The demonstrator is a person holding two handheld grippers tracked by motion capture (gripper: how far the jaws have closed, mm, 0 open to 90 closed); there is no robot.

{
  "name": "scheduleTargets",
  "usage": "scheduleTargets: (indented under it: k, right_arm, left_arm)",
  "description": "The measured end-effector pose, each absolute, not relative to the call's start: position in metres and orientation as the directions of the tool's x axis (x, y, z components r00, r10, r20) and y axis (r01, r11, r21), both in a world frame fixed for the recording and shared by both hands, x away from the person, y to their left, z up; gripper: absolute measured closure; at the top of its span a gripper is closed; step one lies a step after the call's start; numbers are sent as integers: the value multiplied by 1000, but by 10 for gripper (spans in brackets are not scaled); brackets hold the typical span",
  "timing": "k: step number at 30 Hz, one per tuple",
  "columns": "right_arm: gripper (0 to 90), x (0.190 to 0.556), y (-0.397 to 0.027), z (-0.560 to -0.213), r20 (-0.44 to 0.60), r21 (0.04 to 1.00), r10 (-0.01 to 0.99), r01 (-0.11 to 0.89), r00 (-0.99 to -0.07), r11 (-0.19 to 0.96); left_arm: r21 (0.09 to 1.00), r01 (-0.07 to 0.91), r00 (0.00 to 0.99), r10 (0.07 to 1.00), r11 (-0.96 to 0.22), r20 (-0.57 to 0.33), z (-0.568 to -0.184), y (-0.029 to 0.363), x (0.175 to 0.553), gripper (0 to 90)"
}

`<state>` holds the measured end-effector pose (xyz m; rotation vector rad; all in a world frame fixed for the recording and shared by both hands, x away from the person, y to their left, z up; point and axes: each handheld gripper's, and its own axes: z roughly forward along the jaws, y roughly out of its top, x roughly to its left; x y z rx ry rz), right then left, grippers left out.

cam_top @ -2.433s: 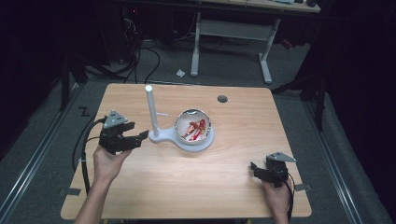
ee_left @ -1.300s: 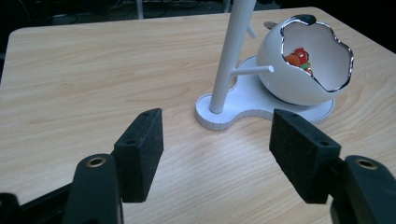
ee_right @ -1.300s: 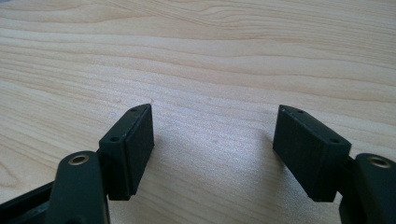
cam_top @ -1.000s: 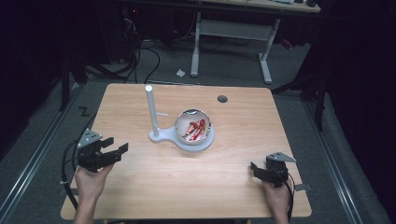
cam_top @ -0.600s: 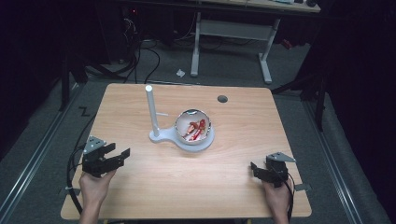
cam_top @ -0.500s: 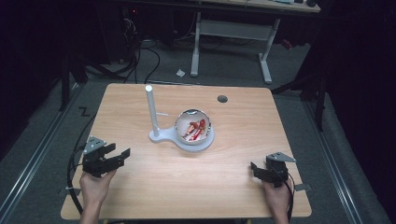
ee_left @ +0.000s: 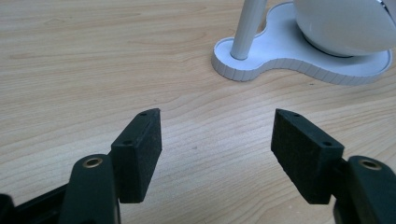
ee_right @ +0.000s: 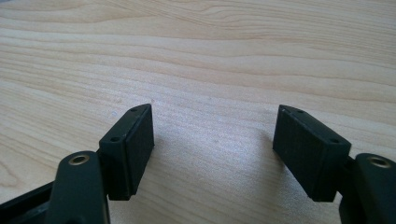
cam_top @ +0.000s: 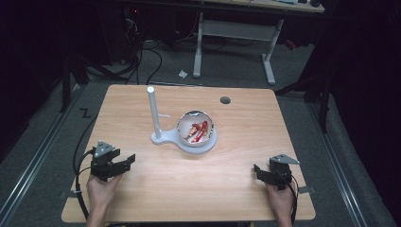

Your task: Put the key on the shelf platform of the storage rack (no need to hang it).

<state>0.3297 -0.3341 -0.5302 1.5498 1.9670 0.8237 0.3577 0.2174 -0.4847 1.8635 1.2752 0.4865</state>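
While we looked down from the high view, we saw a wooden table point(cam_top: 142, 109) with a white stand point(cam_top: 163, 138) near its middle. A tall white post point(cam_top: 152, 111) stood up straight on the left part of the stand. A white bowl point(cam_top: 195, 126) sat on the right part, and some red things point(cam_top: 198, 131) lay inside it. We could not tell what the red things were. A small dark hole point(cam_top: 225, 100) was in the table near the far edge.

The left gripper point(cam_top: 124, 163) was near the left edge of the table, toward the near corner, held by a hand point(cam_top: 100, 191). In the left gripper view its jaws were wide apart with nothing between them, and the stand point(ee_left: 261, 65) and bowl point(ee_left: 345, 28) were well ahead of them.

The right gripper point(cam_top: 259, 171) was near the near right corner, held by the other hand point(cam_top: 280, 201). In the right gripper view its jaws were wide apart too, with bare wood point(ee_right: 215, 70) between them.

Both grippers were well apart from the stand.
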Motion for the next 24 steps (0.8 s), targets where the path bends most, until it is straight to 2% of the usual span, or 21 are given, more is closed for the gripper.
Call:
scheduleTargets:
  k: [24]
  right_arm:
    - [293, 330, -334, -530, -17, 722, 973, 671, -228, 170]
  left_arm:
    - [768, 598, 428, 901, -228, -66, -522, 202, 368, 288]
